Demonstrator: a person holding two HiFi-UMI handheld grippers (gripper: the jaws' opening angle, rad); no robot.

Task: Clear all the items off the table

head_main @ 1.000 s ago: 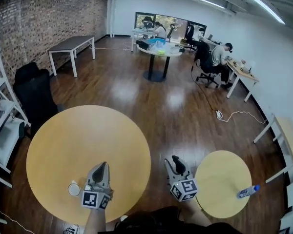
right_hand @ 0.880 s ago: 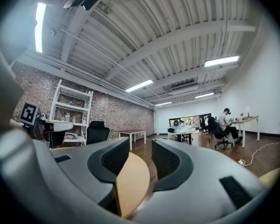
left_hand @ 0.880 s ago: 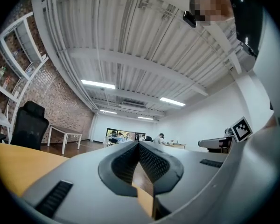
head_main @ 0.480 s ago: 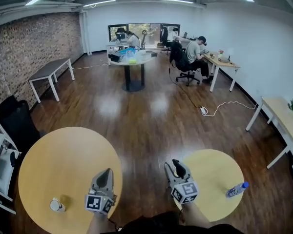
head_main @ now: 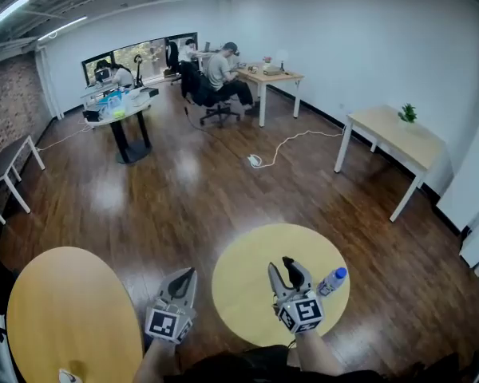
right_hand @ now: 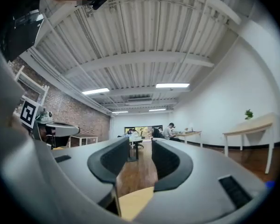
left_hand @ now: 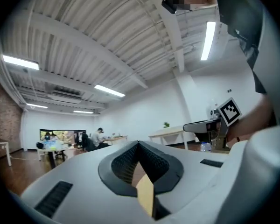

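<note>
Table [head_main: 243,290] beneath right gripper [head_main: 284,266], parted; left gripper [head_main: 189,273] closed.

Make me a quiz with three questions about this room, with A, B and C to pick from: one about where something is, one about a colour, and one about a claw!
1. Where is the bottle?
A. on the small round table
B. on the floor
C. on a desk by the wall

2. What colour is the bottle's cap?
A. red
B. blue
C. green

3. How do the jaws of the right claw stand?
A. apart, with nothing between them
B. shut on the bottle
C. shut on a cup

Answers:
1 A, it lies near the table's right edge.
2 B, the end of the clear bottle is blue.
3 A, the right gripper view shows only floor and tabletop through the gap.
</note>
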